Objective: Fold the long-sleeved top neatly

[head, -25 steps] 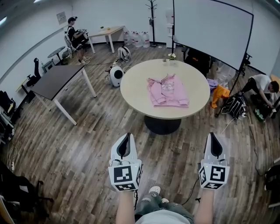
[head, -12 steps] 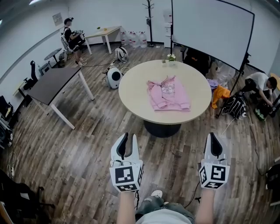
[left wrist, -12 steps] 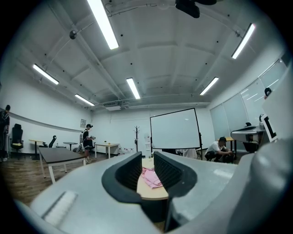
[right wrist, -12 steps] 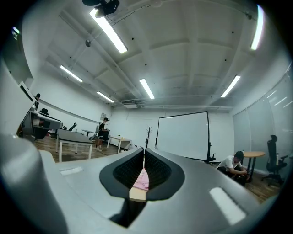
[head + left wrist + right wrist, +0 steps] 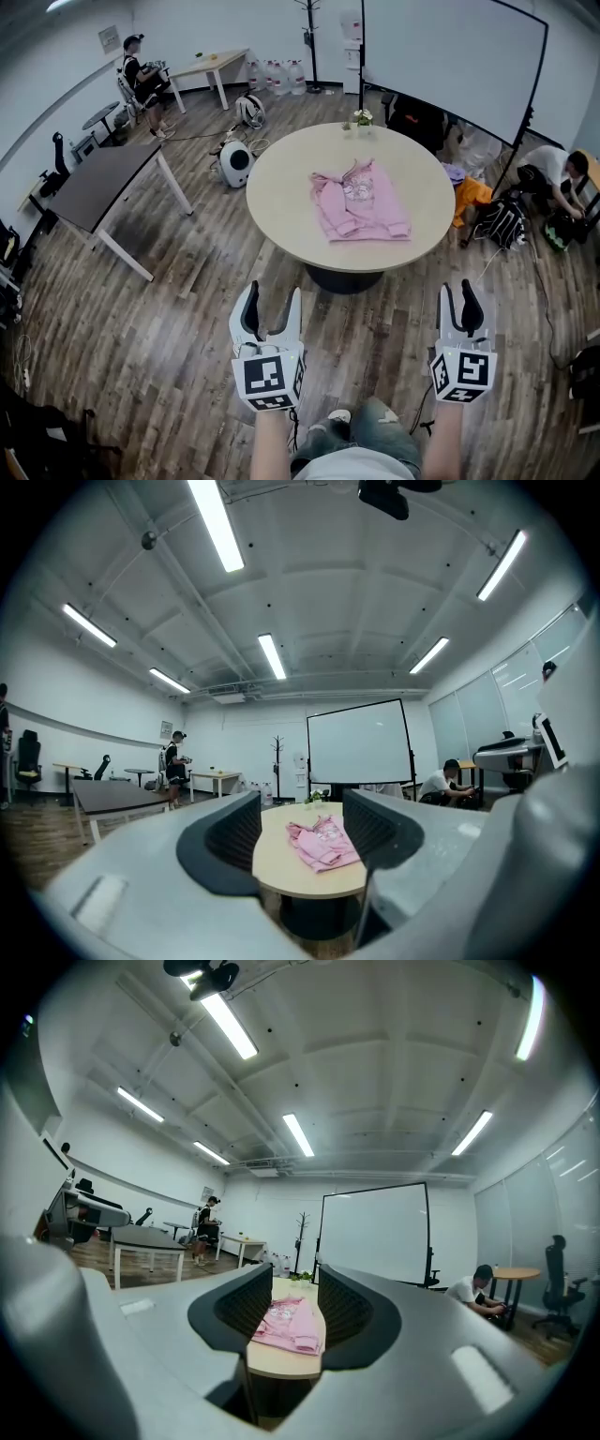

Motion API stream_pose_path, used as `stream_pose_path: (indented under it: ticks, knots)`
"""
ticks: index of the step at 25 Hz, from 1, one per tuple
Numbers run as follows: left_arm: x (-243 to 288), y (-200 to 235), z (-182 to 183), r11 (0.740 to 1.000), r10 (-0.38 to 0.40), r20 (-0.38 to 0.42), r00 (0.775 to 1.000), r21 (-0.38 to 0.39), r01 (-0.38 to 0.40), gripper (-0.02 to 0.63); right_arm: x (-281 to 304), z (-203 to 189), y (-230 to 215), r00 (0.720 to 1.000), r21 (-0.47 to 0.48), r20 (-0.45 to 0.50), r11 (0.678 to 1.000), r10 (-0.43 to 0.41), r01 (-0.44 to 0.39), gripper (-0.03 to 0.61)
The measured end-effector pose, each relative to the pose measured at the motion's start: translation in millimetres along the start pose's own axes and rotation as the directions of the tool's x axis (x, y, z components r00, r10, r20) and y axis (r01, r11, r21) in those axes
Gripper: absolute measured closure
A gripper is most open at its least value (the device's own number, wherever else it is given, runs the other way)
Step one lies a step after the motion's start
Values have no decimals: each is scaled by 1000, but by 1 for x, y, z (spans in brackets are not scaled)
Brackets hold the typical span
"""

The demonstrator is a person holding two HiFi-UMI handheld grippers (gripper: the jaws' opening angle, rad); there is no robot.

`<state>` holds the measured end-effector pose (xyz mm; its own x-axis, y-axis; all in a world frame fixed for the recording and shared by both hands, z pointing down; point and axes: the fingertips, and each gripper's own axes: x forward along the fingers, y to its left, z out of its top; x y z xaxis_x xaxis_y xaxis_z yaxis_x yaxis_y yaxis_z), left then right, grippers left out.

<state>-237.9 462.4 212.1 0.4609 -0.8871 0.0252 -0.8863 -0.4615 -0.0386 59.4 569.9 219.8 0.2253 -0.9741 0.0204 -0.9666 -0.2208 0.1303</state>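
I am at the approach, and none of the folding has begun. My left tongs (image 5: pixel 273 300) are spread wide with nothing between the jaws. My right tongs (image 5: pixel 459 292) have just been opening and stand about half spread, also with nothing in them. Both point level and forward, side by side over the wood floor (image 5: pixel 187 309). The top (image 5: pixel 361 202), pink, lies on the round table (image 5: pixel 281 197) well ahead of both tongs and roughly on the line between them. Each gripper view frames it in the gap between its own jaws, far off. As far as I can tell from here it lies rumpled rather than flat, with the neck end away from me and the hem toward me. The sleeves seem drawn in over the body, though I cannot make out just how they lie. A small vase (image 5: pixel 362 118) stands beyond it at the far rim, clear of the cloth. I judge that the next move is to close up to the near rim until the hem is within reach. Then I should bring both tongs down to the cloth, one to each side, and pinch the fabric to pull it smooth before any fold. My right jaws may need to spread wider to take a good bite of cloth. I should also pinch only the upper layer, so the whole top does not drag across the table.
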Motion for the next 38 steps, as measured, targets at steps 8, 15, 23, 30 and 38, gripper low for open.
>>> stream_pose_path:
  ticks: [8, 15, 23, 30, 38]
  knots:
    - [37, 4, -12, 1000, 11, -31, 999, -6, -11, 345, 44, -14, -1, 999, 5, -38, 999, 32, -32, 380]
    - [92, 6, -17, 998, 66, -40, 997, 4, -66, 330, 116, -21, -15, 995, 18, -28, 996, 91, -90, 350]
    - [182, -4, -9, 991, 131, -54, 990, 7, -131, 330, 221, -16, -44, 983, 6, -29, 984, 180, -180, 348]
    - [258, -13, -5, 982, 187, -70, 980, 23, -185, 330, 307, -18, -71, 969, 0, -35, 969, 246, -246, 348]
    - [309, -22, -14, 978, 209, -105, 972, 41, -205, 330, 366, -35, -91, 958, 0, -58, 959, 282, -282, 348]
